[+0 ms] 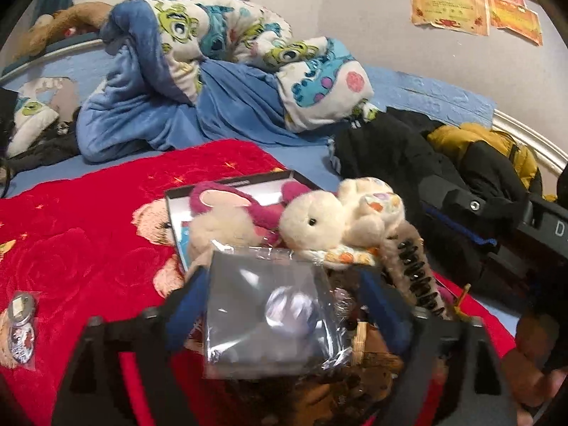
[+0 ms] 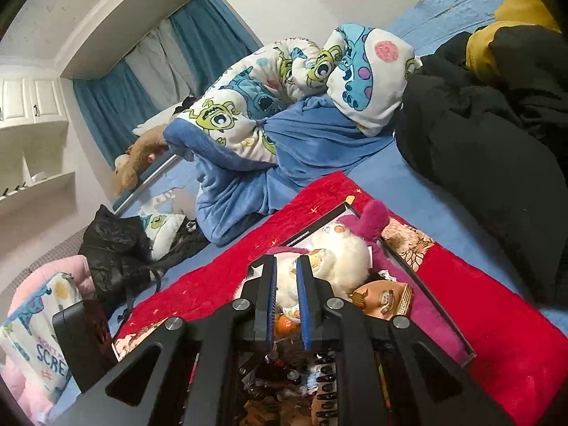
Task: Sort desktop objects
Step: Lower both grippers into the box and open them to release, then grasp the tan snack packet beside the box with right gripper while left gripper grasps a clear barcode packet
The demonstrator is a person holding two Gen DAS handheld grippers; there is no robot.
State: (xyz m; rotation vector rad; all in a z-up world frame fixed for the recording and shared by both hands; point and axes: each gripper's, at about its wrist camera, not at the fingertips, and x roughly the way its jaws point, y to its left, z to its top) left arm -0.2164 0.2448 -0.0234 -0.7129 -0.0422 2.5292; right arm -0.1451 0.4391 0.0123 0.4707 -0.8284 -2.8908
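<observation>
— Bedroom, it looks like: a bed with a red rose-patterned blanket (image 1: 88, 248) spread over a blue sheet, and a cartoon-print quilt (image 1: 220, 35) bunched up behind. What is the left gripper (image 1: 284, 298) doing?

— Its blue-padded fingers (image 1: 188, 305) stand wide apart. A clear plastic packet (image 1: 269, 316) with something round and pale inside sits between them, and I see no pad pressing on it.

— And just past it?

— A shallow black-rimmed box (image 1: 227, 184) lies on the red blanket, full of things: a white plush rabbit (image 1: 319, 220), a pink-eared plush (image 1: 227, 209) beside it, and a dark-toothed hair clip (image 1: 415, 277) to the right. Off to the left, on the blanket well apart from the box, lies a small bagged badge (image 1: 21, 326).

— The right gripper (image 2: 287, 305)?

— Nearly closed, only a narrow gap between its fingers, with nothing visibly gripped. It hangs over the near end of the same box, with the white plush straight ahead and a tan snack wrapper (image 2: 387, 300) just to its right.

— Further out?

— Black coats (image 2: 479, 124) piled on the sheet.
</observation>
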